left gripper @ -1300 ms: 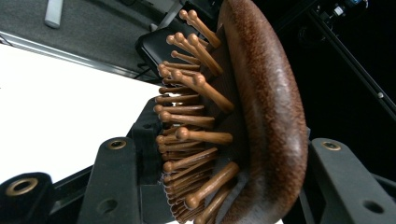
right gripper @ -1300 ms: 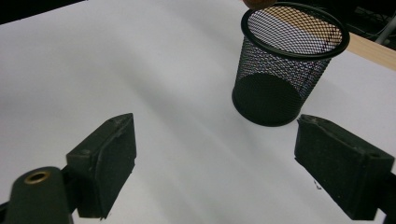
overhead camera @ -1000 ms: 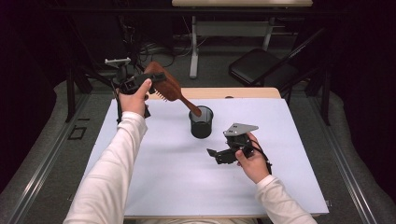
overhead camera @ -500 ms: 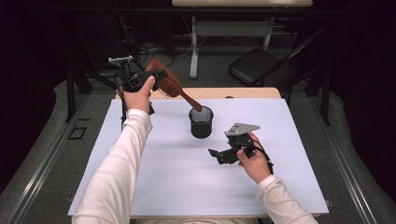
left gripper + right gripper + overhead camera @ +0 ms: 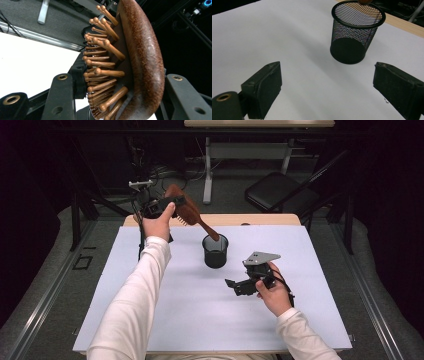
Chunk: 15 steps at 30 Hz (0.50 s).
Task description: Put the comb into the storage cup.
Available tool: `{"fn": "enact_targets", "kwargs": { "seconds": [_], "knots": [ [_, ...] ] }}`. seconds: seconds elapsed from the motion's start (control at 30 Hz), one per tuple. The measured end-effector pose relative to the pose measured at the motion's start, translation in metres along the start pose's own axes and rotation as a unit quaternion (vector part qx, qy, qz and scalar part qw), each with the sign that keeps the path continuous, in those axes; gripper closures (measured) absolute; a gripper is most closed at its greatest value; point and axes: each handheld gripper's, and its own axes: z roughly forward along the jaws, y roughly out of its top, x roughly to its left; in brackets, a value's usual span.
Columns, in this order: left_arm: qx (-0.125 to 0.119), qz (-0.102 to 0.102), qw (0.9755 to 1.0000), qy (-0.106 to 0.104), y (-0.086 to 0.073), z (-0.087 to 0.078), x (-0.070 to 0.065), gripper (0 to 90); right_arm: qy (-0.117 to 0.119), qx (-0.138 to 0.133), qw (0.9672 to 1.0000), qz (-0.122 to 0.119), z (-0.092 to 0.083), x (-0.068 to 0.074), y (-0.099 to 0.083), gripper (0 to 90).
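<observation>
A brown wooden hairbrush (image 5: 187,210) with wooden pins hangs tilted over the back of the table. My left gripper (image 5: 172,202) is shut on its head, as the left gripper view shows: the brush head (image 5: 140,55) sits between the two jaws. The handle slopes down to the right, and its tip (image 5: 364,1) is just over the far rim of a black mesh cup (image 5: 215,251). The cup (image 5: 354,32) stands upright and looks empty. My right gripper (image 5: 232,287) rests low, to the right of and nearer than the cup. Its jaws (image 5: 327,82) are open with nothing between them.
A white board (image 5: 150,320) covers the table, with a wooden edge (image 5: 260,219) along its back. Behind the table are a black chair (image 5: 280,195), desk legs (image 5: 207,175) and cables on the floor. Dark frame rails run along both sides.
The left hand has drifted slightly right with the brush, keeping the handle tip at the cup's mouth. The right gripper has stayed put.
</observation>
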Motion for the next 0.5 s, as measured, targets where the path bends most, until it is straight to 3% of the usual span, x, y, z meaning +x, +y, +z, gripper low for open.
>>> {"fn": "enact_targets", "kwargs": {
  "seconds": [0.5],
  "knots": [
    [0.018, 0.014, 0.9997, 0.009, -0.013, 0.015, -0.004, 48.9, -0.002, -0.001, 1.0000, 0.000, -0.001, -0.002, 0.000, 8.7]
  ]
}}
